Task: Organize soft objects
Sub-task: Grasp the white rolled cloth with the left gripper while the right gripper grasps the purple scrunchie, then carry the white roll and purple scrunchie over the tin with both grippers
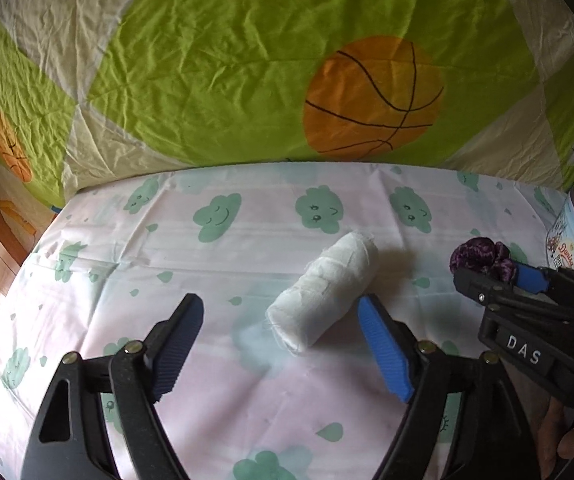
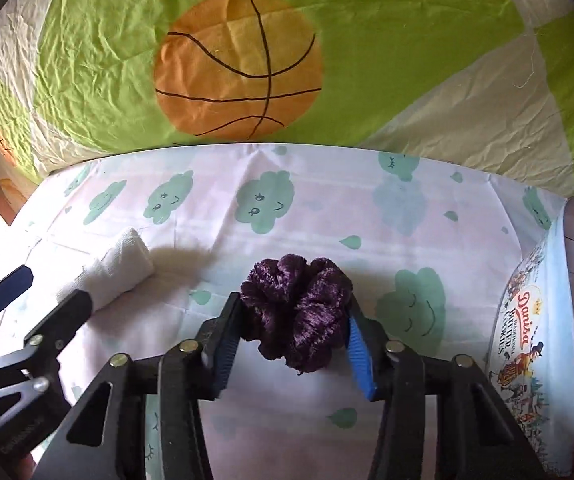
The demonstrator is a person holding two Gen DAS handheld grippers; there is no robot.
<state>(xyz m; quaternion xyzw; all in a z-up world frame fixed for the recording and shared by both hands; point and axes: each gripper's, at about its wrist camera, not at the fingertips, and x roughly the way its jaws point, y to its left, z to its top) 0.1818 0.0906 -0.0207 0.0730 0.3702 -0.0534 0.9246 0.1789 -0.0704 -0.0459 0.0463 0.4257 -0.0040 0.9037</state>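
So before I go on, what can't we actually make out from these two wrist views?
- Cookie tin contents: cut off at the right edge in both views; only pink and red patches show.
- Purple scrunchie: underside hidden; in the left wrist view the right gripper partly covers it.
- Gauze roll: near end in the right wrist view hidden behind the left gripper.

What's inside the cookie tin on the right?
The tin holds something pale pink at the back and something red in front. Its wall and the frame edge hide the rest, so I can't identify them.

Right gripper (image 2: 293, 338) closed on a purple scrunchie (image 2: 297, 312), pads pressing both sides, over a cloud-print sheet (image 2: 327, 208). White gauze roll (image 2: 115, 270) at left beside the left gripper (image 2: 27, 304). Cookie tin (image 2: 527, 344) at right. Basketball quilt (image 2: 239, 64) behind.
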